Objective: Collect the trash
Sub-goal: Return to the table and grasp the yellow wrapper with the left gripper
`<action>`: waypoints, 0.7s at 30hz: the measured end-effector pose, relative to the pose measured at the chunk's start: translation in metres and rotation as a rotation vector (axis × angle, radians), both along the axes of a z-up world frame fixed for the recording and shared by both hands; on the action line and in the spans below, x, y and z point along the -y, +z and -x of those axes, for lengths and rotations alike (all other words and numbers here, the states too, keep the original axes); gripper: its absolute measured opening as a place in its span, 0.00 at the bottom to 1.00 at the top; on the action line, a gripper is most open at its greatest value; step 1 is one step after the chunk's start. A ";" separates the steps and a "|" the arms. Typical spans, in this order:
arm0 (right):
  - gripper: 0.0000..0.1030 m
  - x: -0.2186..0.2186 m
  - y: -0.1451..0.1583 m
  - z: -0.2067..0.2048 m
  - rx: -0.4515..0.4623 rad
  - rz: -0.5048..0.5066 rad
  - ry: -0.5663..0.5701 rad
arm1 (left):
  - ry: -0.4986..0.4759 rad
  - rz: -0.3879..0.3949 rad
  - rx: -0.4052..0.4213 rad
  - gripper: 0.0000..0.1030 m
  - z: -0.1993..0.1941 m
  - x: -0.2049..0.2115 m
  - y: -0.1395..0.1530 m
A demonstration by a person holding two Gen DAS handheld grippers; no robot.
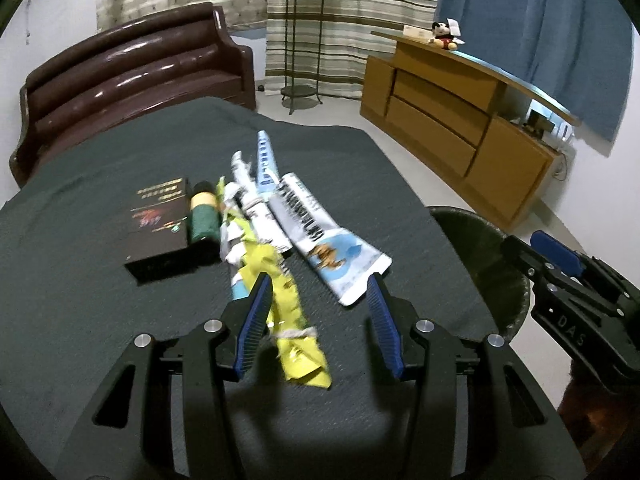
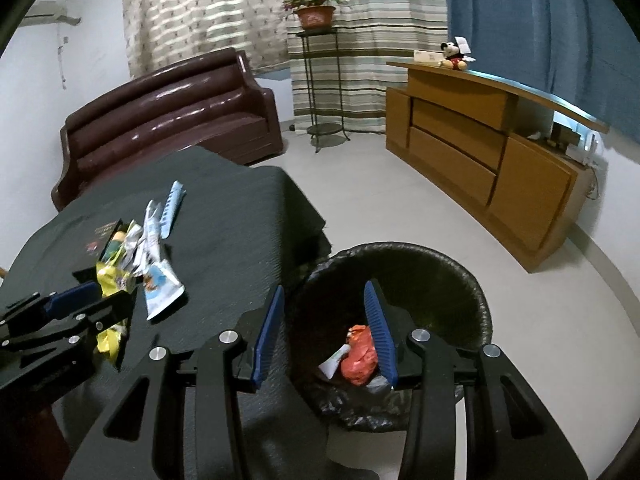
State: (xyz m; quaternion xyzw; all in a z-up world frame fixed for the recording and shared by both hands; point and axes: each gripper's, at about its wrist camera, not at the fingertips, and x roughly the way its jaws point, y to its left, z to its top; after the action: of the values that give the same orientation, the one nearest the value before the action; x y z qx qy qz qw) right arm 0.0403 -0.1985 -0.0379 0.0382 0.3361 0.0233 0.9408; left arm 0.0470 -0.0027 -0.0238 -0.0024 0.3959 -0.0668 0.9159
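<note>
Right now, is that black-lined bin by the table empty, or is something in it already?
Not empty. The bin already holds an orange crumpled wrapper and a white scrap at the bottom; most of it is unfilled.

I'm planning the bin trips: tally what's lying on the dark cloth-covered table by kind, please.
Black box: 1
Green roll: 1
Yellow wrapper: 1
White or blue wrappers: about 4, overlapping
Total: about 7

We count 1 black box, 1 green roll, 1 yellow wrapper, approx. 3 white-blue pouches, 1 bin w/ 1 orange wrapper.
</note>
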 end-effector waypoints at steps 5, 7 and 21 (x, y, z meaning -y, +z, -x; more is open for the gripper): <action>0.41 -0.006 -0.001 0.005 0.000 0.002 0.021 | 0.018 -0.004 -0.011 0.46 0.007 -0.006 -0.003; 0.41 -0.009 -0.002 0.006 -0.001 0.002 0.026 | 0.019 -0.011 -0.019 0.46 0.008 -0.007 -0.005; 0.41 -0.008 -0.005 0.004 -0.015 -0.019 0.031 | -0.010 -0.034 -0.054 0.25 0.009 -0.005 -0.022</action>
State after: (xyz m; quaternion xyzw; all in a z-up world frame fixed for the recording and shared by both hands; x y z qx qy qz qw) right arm 0.0361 -0.1907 -0.0431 0.0419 0.3433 0.0407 0.9374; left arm 0.0384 0.0019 -0.0460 0.0134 0.4217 -0.0643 0.9044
